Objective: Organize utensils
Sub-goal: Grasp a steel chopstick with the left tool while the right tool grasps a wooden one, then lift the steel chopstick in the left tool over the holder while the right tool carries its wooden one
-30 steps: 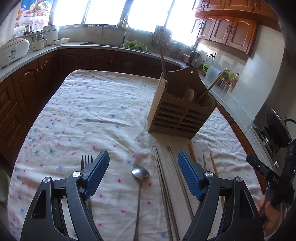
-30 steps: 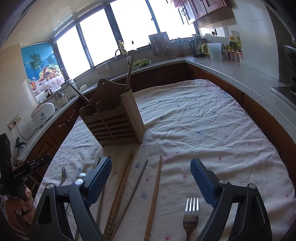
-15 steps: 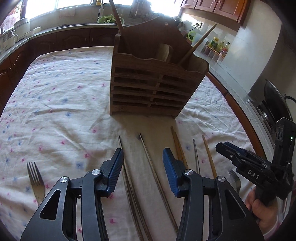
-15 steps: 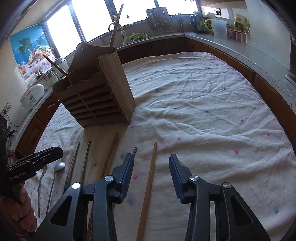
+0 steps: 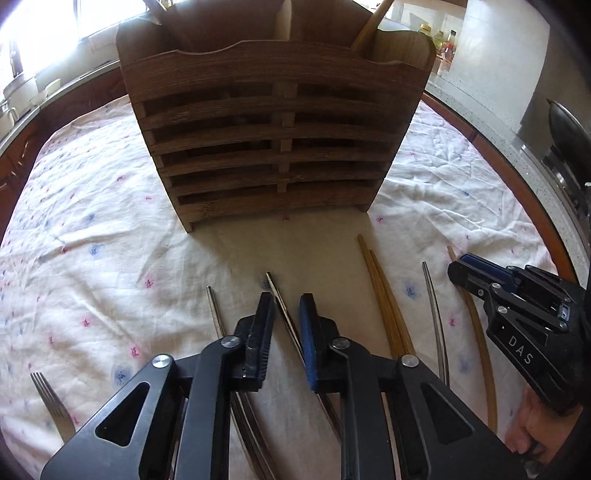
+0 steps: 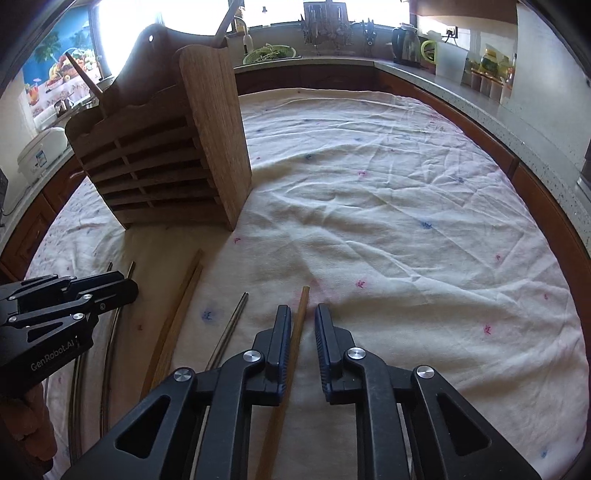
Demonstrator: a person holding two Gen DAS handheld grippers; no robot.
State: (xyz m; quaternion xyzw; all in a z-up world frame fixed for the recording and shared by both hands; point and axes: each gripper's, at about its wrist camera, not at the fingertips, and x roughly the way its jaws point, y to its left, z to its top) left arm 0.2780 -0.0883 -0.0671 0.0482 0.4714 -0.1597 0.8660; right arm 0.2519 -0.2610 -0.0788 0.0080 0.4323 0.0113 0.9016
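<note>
Wooden slatted utensil holder (image 5: 273, 136) stands at the far side of the floral tablecloth (image 6: 406, 206), chopsticks lying in a row just near of it. Left gripper (image 5: 287, 310) jaws closing around a dark metal chopstick (image 5: 275, 291). Right gripper (image 6: 302, 321) jaws closing around a wooden chopstick (image 6: 301, 306), further right.

Kitchen w/ bright windows (image 6: 207, 14) far ahead of the tongs, strong daylight. Dark wood cabinets (image 6: 33, 229) and a grey speckled countertop (image 6: 517, 122) run round the table, to both sides. Table has a white flowered cloth (image 6: 406, 206), wrinkled. Pale wall (image 5: 502, 55) to the right.
</note>
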